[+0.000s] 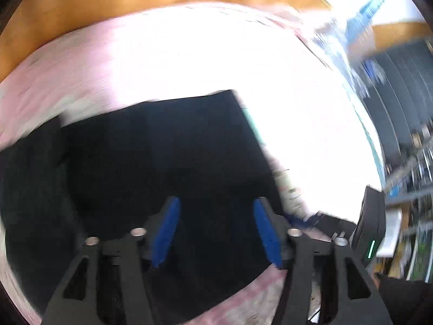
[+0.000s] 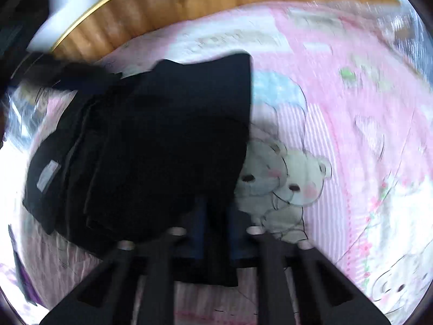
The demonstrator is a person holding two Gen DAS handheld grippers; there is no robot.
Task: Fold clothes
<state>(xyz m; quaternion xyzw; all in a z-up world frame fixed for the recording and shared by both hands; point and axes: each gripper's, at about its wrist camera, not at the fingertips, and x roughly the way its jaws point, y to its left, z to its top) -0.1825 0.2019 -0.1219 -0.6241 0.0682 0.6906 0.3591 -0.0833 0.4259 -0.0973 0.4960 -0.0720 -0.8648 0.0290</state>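
A pale label showed on the black garment, but blur left any writing unreadable. The garment lay partly folded on a pink bear-print sheet on the bed, its long axis running from the near edge toward the wooden headboard. The right tool was clenched on the garment's near edge, cloth pinched between its blue pads. The left tool hung released above the dark cloth, blue pads wide apart, holding nothing.

Bright daylight — left view blown out white; both motion-blurred, edges warped.
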